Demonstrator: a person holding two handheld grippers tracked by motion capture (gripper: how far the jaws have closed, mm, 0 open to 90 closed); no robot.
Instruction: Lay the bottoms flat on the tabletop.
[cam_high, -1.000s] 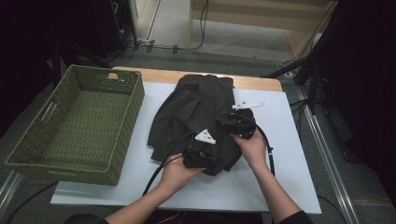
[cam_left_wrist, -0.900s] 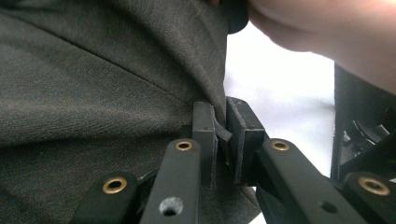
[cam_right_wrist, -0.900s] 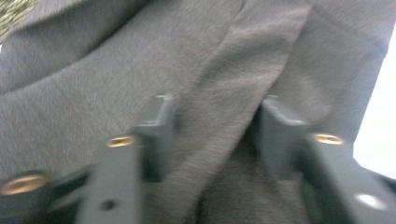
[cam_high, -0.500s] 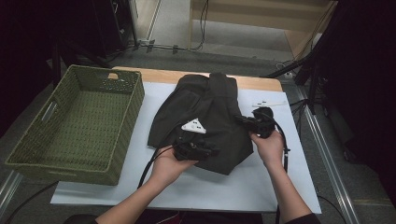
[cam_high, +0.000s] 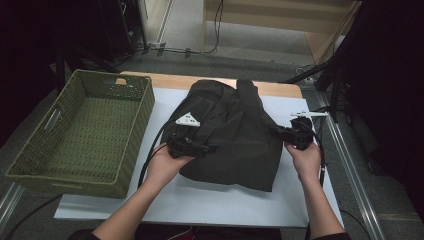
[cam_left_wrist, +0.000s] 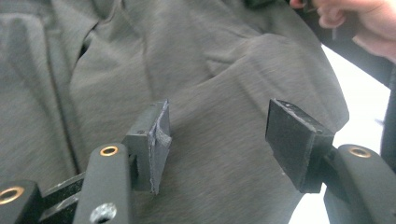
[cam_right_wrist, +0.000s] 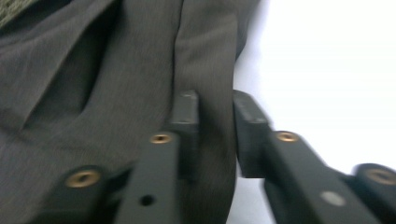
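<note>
A dark grey garment lies spread on the white sheet. My left gripper rests over its left part, jaws pointing right. In the left gripper view the left gripper is open, with the cloth lying flat beneath the pads and nothing between them. My right gripper is at the garment's right edge, pointing left. In the right gripper view the right gripper has its jaws close together, with a fold of the garment's edge caught between them.
A green woven basket stands at the left of the table. Bare white sheet shows in front of the garment and to its right. A wooden table edge runs along the back, with cables and dark stands on the floor beyond.
The two grippers have moved apart: the right one went right with the garment's edge, the left one went left. The garment now lies wider and flatter.
</note>
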